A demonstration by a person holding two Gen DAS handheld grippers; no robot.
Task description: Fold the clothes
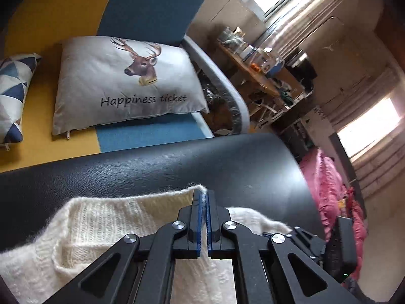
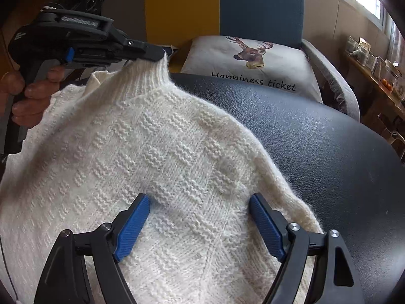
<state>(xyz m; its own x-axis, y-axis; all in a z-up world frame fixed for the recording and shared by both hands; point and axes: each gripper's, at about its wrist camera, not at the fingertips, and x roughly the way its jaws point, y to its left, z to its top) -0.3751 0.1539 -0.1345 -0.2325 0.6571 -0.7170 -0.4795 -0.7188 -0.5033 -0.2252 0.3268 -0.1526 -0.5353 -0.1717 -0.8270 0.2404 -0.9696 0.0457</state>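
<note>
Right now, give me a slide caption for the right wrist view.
Open right gripper over a cream knit sweater on black leather; left gripper pinches its collar.

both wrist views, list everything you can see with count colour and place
sweater: one, cream knit, on the black surface, collar lifted
black surface: one, black leather-look, under the sweater
deer cushion: one, pale grey, printed "Happiness ticket", on the sofa behind
triangle cushion: one, blue and white, left of the deer cushion
sofa: one, yellow and blue panels, behind the surface
cluttered shelf: one, wooden, far right; items too small to tell
pink fabric: one heap, low at right
left gripper: black, blue pads, shut on the collar
right gripper: black, blue pads, open over the sweater body
hand: one, holding the left gripper's handle
</note>
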